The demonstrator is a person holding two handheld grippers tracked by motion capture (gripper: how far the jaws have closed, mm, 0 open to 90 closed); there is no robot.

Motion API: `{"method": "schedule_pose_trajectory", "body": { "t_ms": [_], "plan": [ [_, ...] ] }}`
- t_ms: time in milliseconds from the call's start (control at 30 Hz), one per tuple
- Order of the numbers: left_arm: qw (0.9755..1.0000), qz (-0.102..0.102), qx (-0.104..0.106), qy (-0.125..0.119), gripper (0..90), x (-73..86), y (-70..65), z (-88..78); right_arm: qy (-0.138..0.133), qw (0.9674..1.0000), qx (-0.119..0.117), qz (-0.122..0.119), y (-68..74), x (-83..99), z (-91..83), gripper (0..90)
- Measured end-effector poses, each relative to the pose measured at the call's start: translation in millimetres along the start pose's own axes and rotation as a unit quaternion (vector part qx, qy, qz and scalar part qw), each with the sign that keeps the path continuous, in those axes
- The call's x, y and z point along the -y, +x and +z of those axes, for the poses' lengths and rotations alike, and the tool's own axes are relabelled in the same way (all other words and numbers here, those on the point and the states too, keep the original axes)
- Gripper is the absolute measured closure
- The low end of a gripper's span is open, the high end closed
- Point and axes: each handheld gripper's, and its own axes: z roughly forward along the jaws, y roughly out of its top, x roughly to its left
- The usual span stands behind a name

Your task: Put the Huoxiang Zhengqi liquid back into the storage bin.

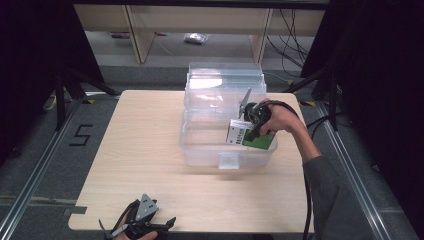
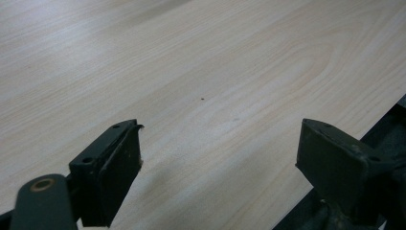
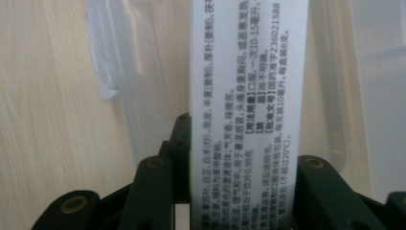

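A green and white carton (image 1: pixel 250 135) with printed text (image 3: pixel 249 110) hangs over the right side of a clear plastic bin (image 1: pixel 200 145). My right gripper (image 1: pixel 254 125) is shut on it, jaws pressing its two sides, held from the right by a hand. In the right gripper view the carton's white printed face rises between both jaws above the bin's inside. My left gripper (image 1: pixel 145 222) rests at the table's near edge, left of centre. Its jaws stand wide apart over bare wood (image 2: pixel 220 100), nothing between them.
The bin's clear lid (image 1: pixel 225 80) stands open behind it at the far table edge. The light wooden table (image 1: pixel 140 145) ends in a dark gap and floor rails on both sides. Shelving legs and cables lie beyond the table.
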Motion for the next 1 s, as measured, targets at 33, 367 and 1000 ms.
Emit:
{"method": "schedule_pose_trajectory", "body": {
  "t_ms": [33,367,1000],
  "plan": [
    [1.0,0.0,0.0,0.0,14.8,0.0,0.1,0.0,-0.004,0.9999,-0.002,-0.013,-2.2,-0.1,1.8,64.7],
    [1.0,0.001,0.001,0.001,14.7,0.0,0.2,-0.2,-0.008,0.9998,-0.001,-0.02,-6.2,3.7,12.8,64.7],
    [1.0,0.001,-0.001,0.0,14.8,0.0,0.1,-0.1,0.003,0.9999,-0.011,-0.008,-6.3,11.5,31.3,64.2]
  ]
}}
